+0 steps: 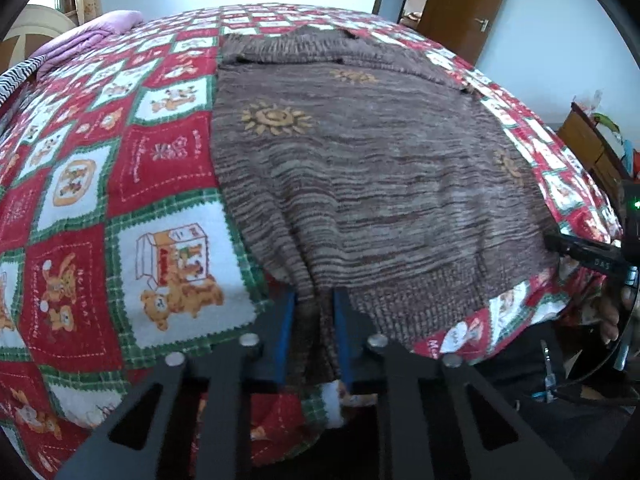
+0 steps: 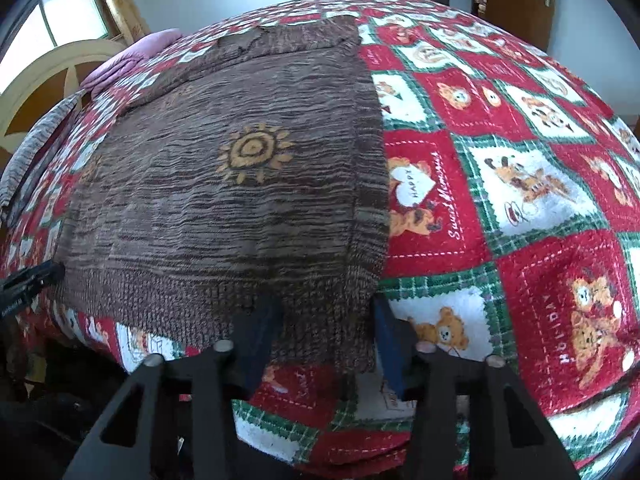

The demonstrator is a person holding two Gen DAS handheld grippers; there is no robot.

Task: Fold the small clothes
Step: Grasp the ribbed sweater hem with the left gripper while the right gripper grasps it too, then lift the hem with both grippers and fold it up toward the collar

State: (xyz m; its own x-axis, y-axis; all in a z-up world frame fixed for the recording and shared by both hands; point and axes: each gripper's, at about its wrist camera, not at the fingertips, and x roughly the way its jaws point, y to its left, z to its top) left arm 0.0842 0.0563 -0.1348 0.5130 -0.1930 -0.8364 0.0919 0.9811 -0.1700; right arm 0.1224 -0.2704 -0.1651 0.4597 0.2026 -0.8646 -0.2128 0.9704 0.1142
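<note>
Brown knit sweater (image 1: 360,168) lies flat on the teddy-bear quilt (image 1: 160,160), hem at the near edge. Left gripper (image 1: 314,312) comes in low and level, pinching the hem's left corner. Right gripper (image 2: 326,320) straddles the right corner, fingers spread wide.

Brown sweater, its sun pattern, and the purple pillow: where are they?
brown sweater (image 1: 380,184): left wrist view, middle of its body.
sun pattern (image 2: 253,151): right wrist view, centre ring.
purple pillow (image 1: 108,26): left wrist view, top surface.

The right gripper (image 2: 326,322) straddles, jaws apart, the brown sweater's (image 2: 224,200) hem on the blanket (image 2: 520,200).
</note>
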